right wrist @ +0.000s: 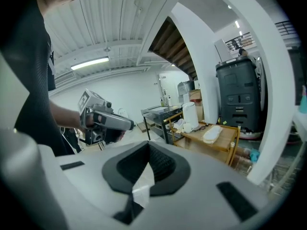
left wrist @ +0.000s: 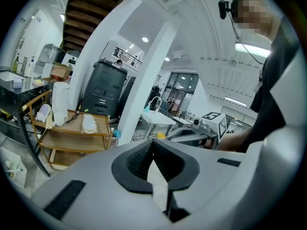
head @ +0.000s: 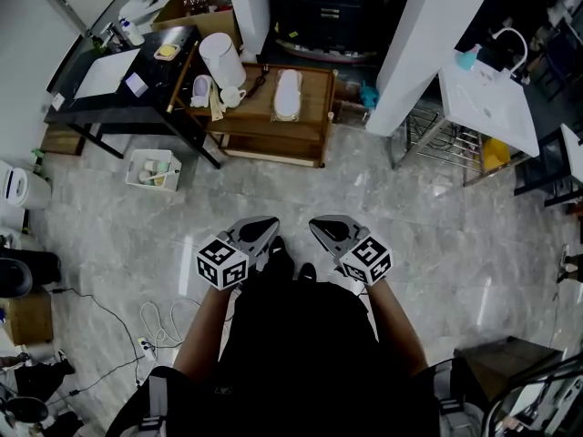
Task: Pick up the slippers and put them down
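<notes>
Person's torso (head: 291, 353) fills the bottom of head view, black top, forearms (head: 205, 326) stretched out in front. Grey marble floor (head: 437, 235) runs between the person and the wooden cart (head: 314, 127), which is well ahead. A white pillar (head: 414, 44) stands just past the cart's right end and a black table (head: 114, 107) just beside its left end.

Tools: left gripper (head: 267, 223) and right gripper (head: 319, 224) sit close in front of the belly, side by side. Their tips angle toward each other and their noses dip a little below level. Both are clenched. Their own views, left gripper (left wrist: 153, 143) and right gripper (right wrist: 147, 145), show the pads meeting with nothing caught.

A white slipper (head: 288, 94) lies flat on the cart top toward its right end, clear of the edges. A pale thing (head: 200, 90) at the top's left end, beside a white jug (head: 221, 59) and a mug (head: 233, 96), may be the second slipper; can't tell.

My read of the step: approach only, nothing picked yet, task at its start. To do it well:
- Walk up to the cart's front edge.
- Spread the jaws before reaching.
- Come down over the right end with one pad on each side of the slipper's rim, at mid-length.
- It's probably soft, so it will squash and droop if pinched at the tip.
- Keep clear of the cable (head: 258, 78) lying left of it.
</notes>
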Demonstrator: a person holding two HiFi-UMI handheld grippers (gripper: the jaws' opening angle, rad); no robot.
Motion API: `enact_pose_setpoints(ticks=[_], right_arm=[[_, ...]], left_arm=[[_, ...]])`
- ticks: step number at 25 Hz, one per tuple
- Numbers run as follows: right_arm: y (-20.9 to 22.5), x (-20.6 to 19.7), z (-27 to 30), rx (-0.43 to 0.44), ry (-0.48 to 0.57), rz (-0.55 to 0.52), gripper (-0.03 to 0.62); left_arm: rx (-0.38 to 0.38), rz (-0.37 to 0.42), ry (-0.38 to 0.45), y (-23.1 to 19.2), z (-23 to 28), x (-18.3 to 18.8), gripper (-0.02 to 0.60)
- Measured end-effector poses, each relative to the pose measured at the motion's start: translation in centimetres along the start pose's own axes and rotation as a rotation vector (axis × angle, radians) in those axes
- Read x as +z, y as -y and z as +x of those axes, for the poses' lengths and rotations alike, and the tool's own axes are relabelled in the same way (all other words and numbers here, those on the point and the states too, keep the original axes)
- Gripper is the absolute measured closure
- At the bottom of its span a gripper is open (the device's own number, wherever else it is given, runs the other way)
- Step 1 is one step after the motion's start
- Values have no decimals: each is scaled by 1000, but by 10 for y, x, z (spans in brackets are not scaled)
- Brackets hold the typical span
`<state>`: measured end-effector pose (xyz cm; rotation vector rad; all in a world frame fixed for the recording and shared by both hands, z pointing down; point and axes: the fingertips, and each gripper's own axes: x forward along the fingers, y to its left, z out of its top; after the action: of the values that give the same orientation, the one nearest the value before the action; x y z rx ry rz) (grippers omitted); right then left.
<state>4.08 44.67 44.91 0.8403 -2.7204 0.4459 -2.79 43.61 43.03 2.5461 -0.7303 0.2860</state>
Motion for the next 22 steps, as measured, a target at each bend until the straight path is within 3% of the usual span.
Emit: enact_pose_setpoints(ticks=[13,22], right_arm=[[45,17,78,-77,-85,8,588],[77,35,113,-168,-83,34,588]], left_arm=[[-52,-36,-17,-101,-3,28,571],[-103,-32,-53,-154,-4,40,571]])
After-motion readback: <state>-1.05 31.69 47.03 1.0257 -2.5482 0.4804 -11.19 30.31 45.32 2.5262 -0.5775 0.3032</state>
